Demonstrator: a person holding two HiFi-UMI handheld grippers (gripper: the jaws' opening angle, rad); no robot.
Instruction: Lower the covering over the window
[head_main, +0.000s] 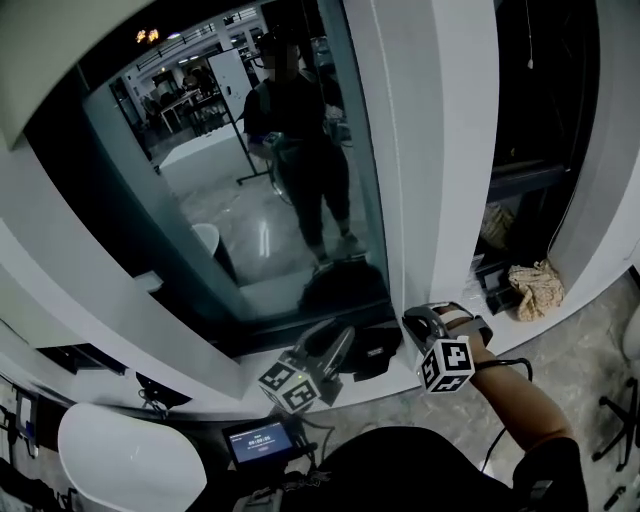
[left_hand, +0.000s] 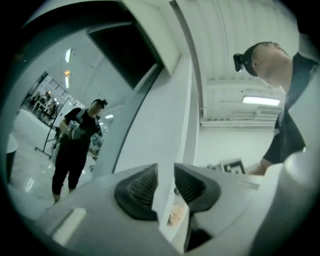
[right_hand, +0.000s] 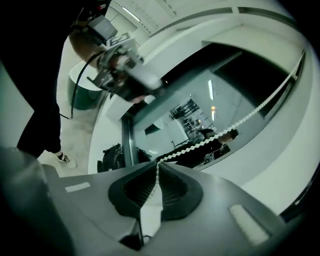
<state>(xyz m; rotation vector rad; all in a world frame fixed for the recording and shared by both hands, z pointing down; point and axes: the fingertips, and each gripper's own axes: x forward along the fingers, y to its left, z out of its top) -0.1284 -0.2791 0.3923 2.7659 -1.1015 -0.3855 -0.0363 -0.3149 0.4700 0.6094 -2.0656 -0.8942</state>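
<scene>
A white bead chain (right_hand: 225, 132) runs from the upper right of the right gripper view down into my right gripper (right_hand: 157, 170), which is shut on it. In the head view that gripper (head_main: 420, 320) is low against the white pillar (head_main: 430, 150) to the right of the big dark window (head_main: 270, 200). My left gripper (head_main: 335, 338) is just left of it near the sill. Its jaws (left_hand: 166, 167) stand open with a clear gap and nothing between the pads. I cannot make out the covering itself in the glass.
A black bag (head_main: 345, 285) lies at the foot of the window. A beige cloth (head_main: 537, 290) sits on the sill at the right. Below are a small lit screen (head_main: 258, 440) and a white rounded seat (head_main: 120, 460). The glass reflects a person.
</scene>
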